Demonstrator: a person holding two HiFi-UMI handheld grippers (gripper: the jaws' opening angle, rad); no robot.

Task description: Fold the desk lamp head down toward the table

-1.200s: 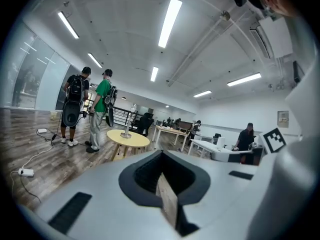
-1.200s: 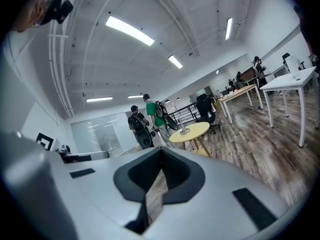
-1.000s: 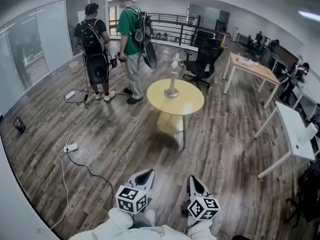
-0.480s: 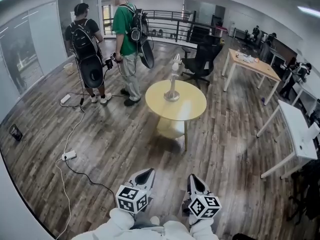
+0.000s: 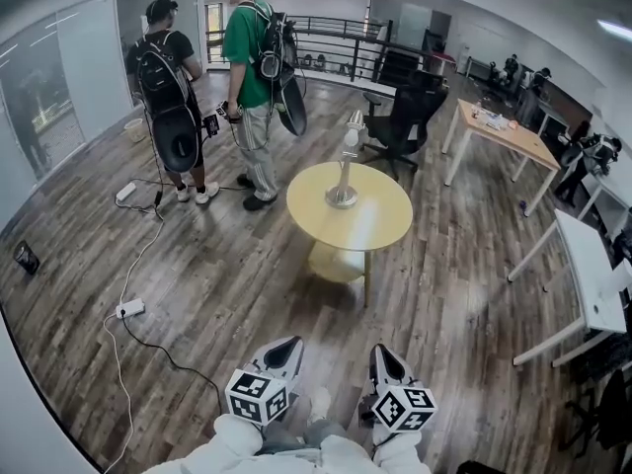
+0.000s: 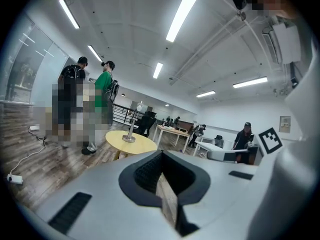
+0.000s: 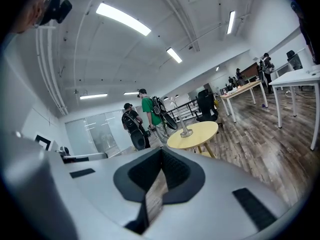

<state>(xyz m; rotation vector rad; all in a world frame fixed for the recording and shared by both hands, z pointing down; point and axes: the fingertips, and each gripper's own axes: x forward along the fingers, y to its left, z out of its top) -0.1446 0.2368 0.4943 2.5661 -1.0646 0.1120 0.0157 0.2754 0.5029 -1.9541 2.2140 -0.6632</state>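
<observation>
A silver desk lamp (image 5: 344,166) stands upright on a round yellow table (image 5: 380,227) in the middle of the room, its head (image 5: 353,122) raised at the top of the stem. Both grippers are far from it, low in the head view and side by side. My left gripper (image 5: 287,347) is shut and holds nothing. My right gripper (image 5: 383,355) is likewise shut and holds nothing. The left gripper view shows the lamp (image 6: 131,129) and table (image 6: 136,143) ahead past the shut gripper (image 6: 161,156). The right gripper view shows the lamp (image 7: 183,122) beyond its shut gripper (image 7: 161,153).
Two people with backpacks (image 5: 173,92) (image 5: 255,72) stand left of the table. A black office chair (image 5: 405,117) sits behind it. A wooden desk (image 5: 506,134) and a white desk (image 5: 590,265) stand at the right. A power strip with cable (image 5: 128,309) lies on the floor at the left.
The whole view has advanced across the wooden floor toward the round table, which now sits slightly nearer. Both grippers stay shut and side by side at the bottom.
</observation>
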